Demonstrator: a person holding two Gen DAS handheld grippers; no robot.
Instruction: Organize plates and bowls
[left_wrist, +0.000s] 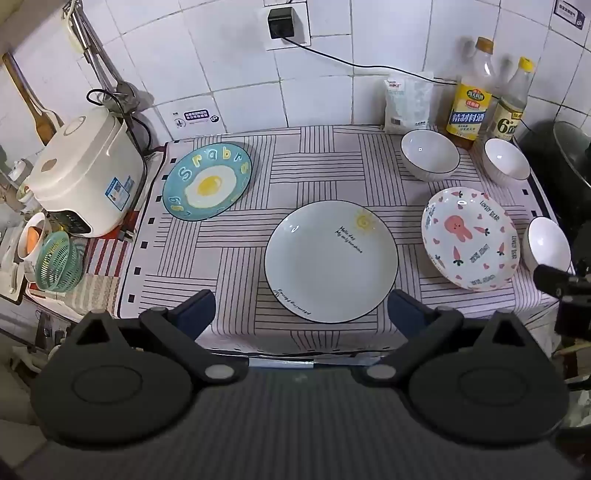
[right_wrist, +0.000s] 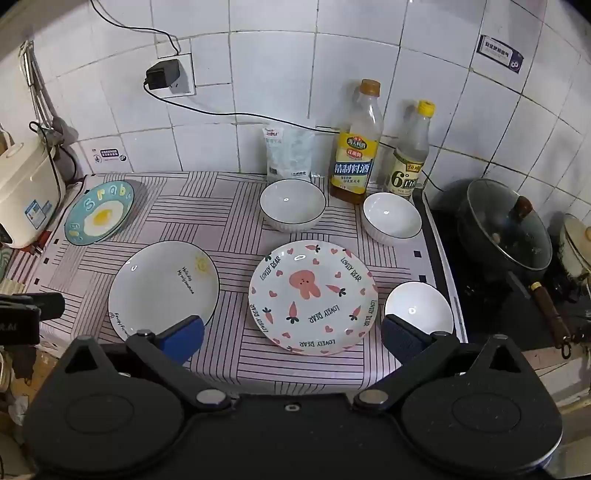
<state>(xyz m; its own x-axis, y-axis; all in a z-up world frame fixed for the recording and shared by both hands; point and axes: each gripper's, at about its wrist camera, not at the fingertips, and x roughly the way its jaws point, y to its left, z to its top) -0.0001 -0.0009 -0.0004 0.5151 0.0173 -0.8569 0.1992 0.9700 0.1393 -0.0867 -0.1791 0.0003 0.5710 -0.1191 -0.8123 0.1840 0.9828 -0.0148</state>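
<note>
Nearest the left wrist camera, the left gripper (left_wrist: 301, 308) hangs above the front edge of the striped tablecloth (left_wrist: 229, 236), its jaws spread wide and holding nothing. The white sun plate (left_wrist: 331, 261) lies flat just ahead of them, its near rim falling between the two blue pads (left_wrist: 195, 306) in this view, though nothing touches it.

The right gripper (right_wrist: 291, 338) is likewise wide apart and empty. The pink rabbit plate (right_wrist: 313, 297) (lettered "LOVELY BEAR") sits between and just beyond its fingertips, with a small white bowl (right_wrist: 419, 310) just beside the right pad and partly covered by it.

Farther back on the cloth, the blue fried-egg plate (left_wrist: 207, 181) lies at the left rear corner beside the white rice cooker (left_wrist: 83, 173). Two more bowls stand apart near the back: a larger ribbed bowl (right_wrist: 293, 205) and a smaller ribbed bowl (right_wrist: 392, 218), both upright and in front of a cooking wine bottle (right_wrist: 356, 147), a vinegar bottle (right_wrist: 410, 151) and a white bag (right_wrist: 290, 153) against the tiled wall. To the right of the cloth, a dark lidded pan (right_wrist: 506, 229) rests on the stove.
</note>
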